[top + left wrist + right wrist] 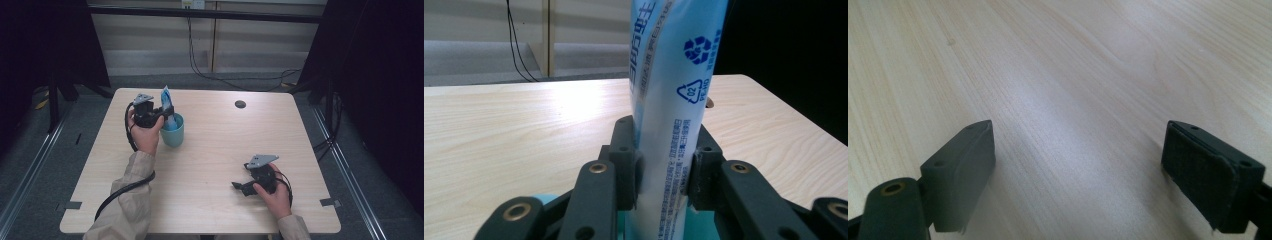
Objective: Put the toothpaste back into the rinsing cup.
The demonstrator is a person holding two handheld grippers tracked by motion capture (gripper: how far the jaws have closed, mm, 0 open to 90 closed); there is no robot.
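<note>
A pale wooden table (210, 165) stands before dark curtains. The left gripper (664, 170) pinches a blue-and-white printed plastic tube (674, 90) that stands upright in a teal cup (173, 134) near the table's far left. The right gripper (1078, 170) rests near the front right edge, its jaws spread wide over bare wood.

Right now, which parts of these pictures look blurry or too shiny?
In the left gripper view, the tube held by the left gripper is sharp enough to read, while the table behind has a bright washed-out patch. In the right gripper view, the near jaws are soft and light glares off the wood. In the high view, the cup is small and the sides are dark.
</note>
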